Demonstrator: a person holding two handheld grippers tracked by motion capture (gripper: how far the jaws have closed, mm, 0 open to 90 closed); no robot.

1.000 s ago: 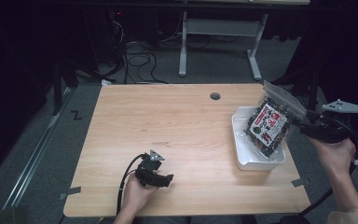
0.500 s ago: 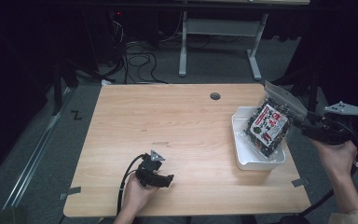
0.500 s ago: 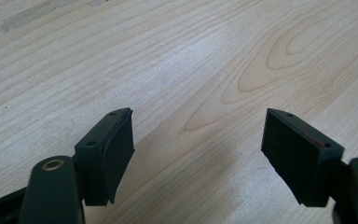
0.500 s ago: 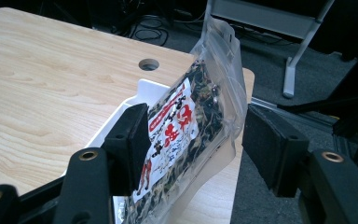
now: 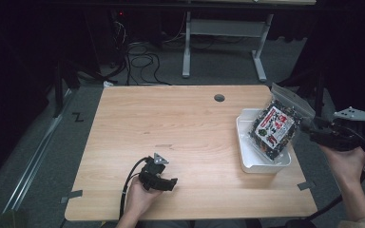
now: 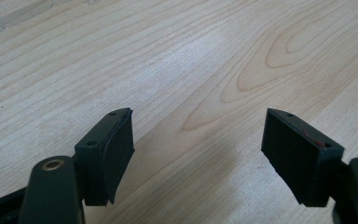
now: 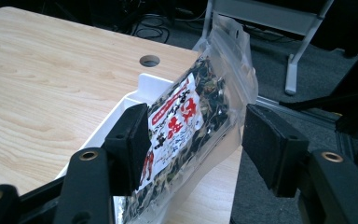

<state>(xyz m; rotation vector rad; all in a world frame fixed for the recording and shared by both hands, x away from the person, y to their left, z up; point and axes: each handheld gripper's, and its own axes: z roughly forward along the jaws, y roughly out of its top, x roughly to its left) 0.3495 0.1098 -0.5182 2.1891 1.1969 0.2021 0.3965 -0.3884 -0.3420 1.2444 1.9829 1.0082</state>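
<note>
A clear bag of dark dried food with a red and white label [image 5: 273, 128] leans tilted in a white tray [image 5: 247, 156] at the table's right edge. My right gripper [image 5: 306, 127] is at the bag's right side. In the right gripper view the bag [image 7: 191, 126] stands between the open jaws of my right gripper [image 7: 198, 121]: the left pad is against it and the right pad stands clear of it. My left gripper [image 5: 171, 183] rests near the table's front edge. Its jaws [image 6: 198, 121] are open over bare wood.
The wooden table [image 5: 171, 123] has a round cable hole [image 5: 219, 98] at the back. The tray [image 7: 137, 88] sits close to the right edge, with dark floor beyond. Cables and a metal stand lie on the floor behind the table.
</note>
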